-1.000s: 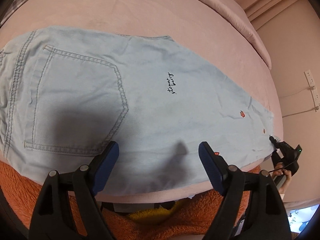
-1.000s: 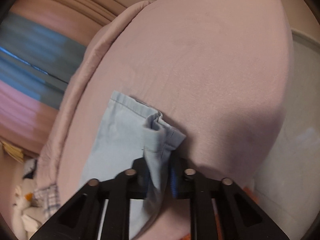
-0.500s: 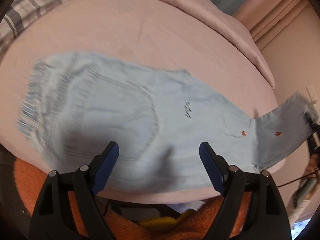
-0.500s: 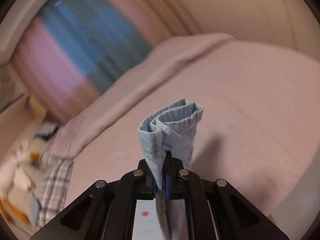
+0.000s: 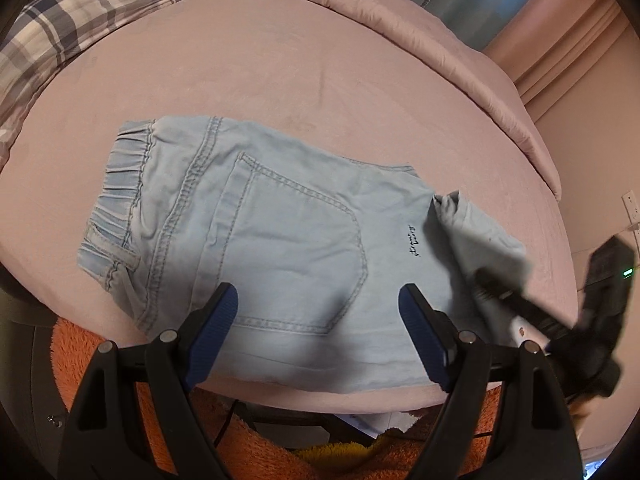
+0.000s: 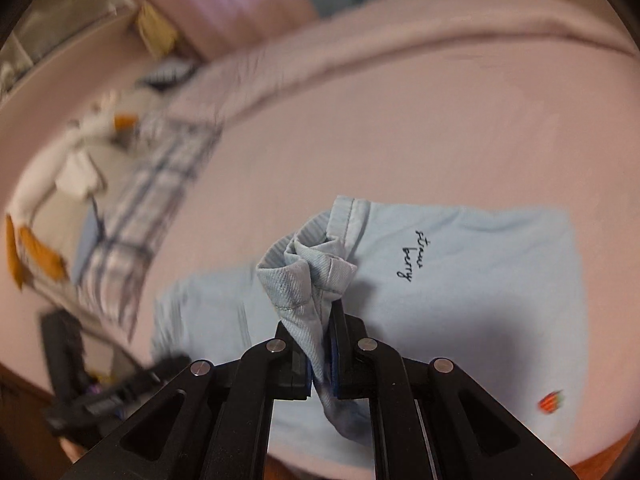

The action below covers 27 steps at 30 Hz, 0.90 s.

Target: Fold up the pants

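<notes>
Light blue denim pants (image 5: 280, 240) lie flat on the pink bed (image 5: 280, 60), waistband to the left, back pocket up. My left gripper (image 5: 318, 320) is open and empty, hovering over the near edge of the pants. My right gripper (image 6: 322, 356) is shut on the bunched leg hem (image 6: 308, 276) and holds it above the pants, near the small black script. In the left wrist view the right gripper (image 5: 500, 296) shows blurred at the right, carrying the folded-over leg end (image 5: 472, 232).
A plaid pillow (image 5: 80, 20) lies at the far left of the bed. An orange fuzzy cloth (image 5: 160, 420) hangs below the bed's near edge. A white plush toy (image 6: 72, 168) sits beyond the pillow. The wall with a socket (image 5: 630, 208) is at the right.
My right gripper has lifted the leg hem off the bed's right edge and carried it left over the pants. My left gripper has pulled back, so more of the pants shows.
</notes>
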Each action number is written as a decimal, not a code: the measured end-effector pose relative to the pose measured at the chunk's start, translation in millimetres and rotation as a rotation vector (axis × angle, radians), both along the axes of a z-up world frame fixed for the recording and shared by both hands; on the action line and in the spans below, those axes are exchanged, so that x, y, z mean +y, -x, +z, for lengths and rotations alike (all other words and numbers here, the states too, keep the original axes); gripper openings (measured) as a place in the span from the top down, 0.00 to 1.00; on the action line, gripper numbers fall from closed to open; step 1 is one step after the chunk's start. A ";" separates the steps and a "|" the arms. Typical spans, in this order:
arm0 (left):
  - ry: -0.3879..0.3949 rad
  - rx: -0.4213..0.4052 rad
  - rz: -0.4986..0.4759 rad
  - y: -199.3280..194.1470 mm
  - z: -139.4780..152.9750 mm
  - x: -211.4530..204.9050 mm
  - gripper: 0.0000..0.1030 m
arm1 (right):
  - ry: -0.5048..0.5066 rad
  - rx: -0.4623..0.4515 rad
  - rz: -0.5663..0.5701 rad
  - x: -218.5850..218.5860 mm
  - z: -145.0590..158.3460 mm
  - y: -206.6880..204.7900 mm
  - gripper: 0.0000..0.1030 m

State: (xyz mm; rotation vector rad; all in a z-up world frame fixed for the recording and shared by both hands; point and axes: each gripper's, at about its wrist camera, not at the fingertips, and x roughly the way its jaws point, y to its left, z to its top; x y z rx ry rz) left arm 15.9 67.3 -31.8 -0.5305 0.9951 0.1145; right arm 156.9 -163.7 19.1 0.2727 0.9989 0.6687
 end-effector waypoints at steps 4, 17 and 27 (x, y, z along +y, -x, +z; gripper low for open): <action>0.011 0.013 0.002 2.0 -4.4 5.2 0.19 | 0.137 0.050 0.047 20.7 -30.4 12.8 0.93; 0.027 0.049 -0.018 -3.6 -14.9 7.9 0.19 | 0.101 0.037 0.094 3.9 6.1 20.7 0.41; 0.014 0.055 -0.039 -1.8 -24.1 8.6 0.16 | 0.316 0.038 -0.092 -19.9 -22.0 1.2 0.38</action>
